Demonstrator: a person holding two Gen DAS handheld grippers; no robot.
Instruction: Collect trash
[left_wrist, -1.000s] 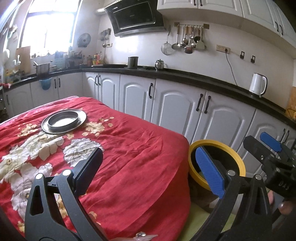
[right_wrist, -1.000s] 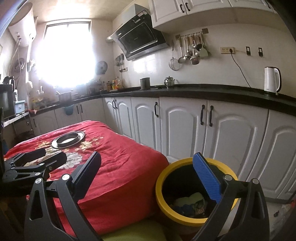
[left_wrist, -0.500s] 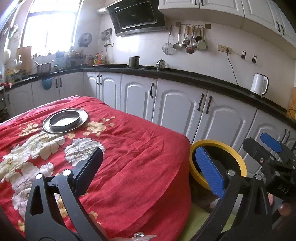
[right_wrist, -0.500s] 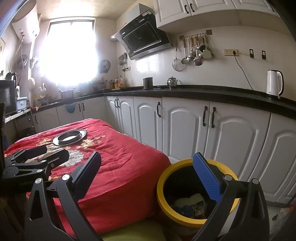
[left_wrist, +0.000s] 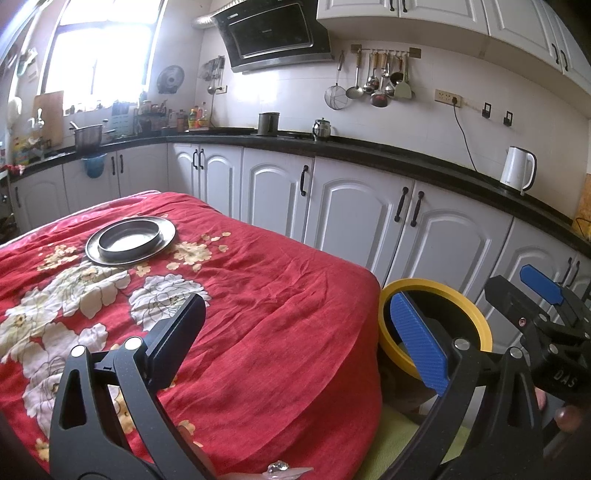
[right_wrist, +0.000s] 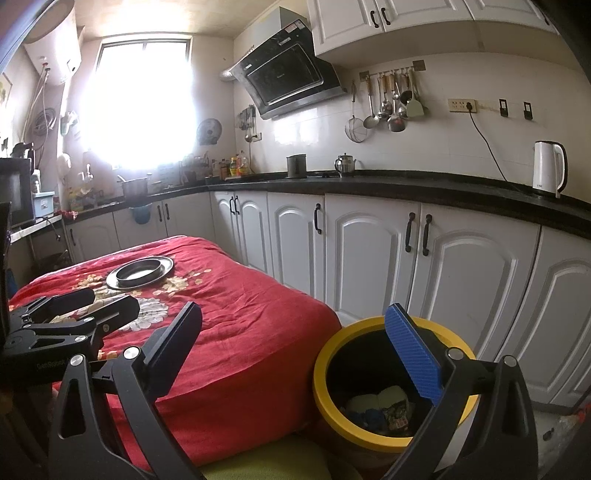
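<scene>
A yellow-rimmed trash bin (right_wrist: 391, 439) stands on the floor at the table's right corner, with crumpled wrappers (right_wrist: 384, 410) inside; it also shows in the left wrist view (left_wrist: 476, 325). My left gripper (left_wrist: 299, 339) is open and empty above the red flowered tablecloth (left_wrist: 258, 302). My right gripper (right_wrist: 299, 350) is open and empty, held above the bin's left rim. The left gripper also shows at the left of the right wrist view (right_wrist: 107, 301), and the right gripper shows at the right of the left wrist view (left_wrist: 524, 288).
A metal plate with a bowl (left_wrist: 129, 240) sits far back on the table. White cabinets (right_wrist: 369, 251) under a black counter run behind the table and bin. A white kettle (right_wrist: 548, 168) stands on the counter. A yellow-green cushion (right_wrist: 266, 465) lies below the grippers.
Both views have drifted slightly up and back; the bin sits a little lower in the right wrist view. Both grippers stay open and empty.
</scene>
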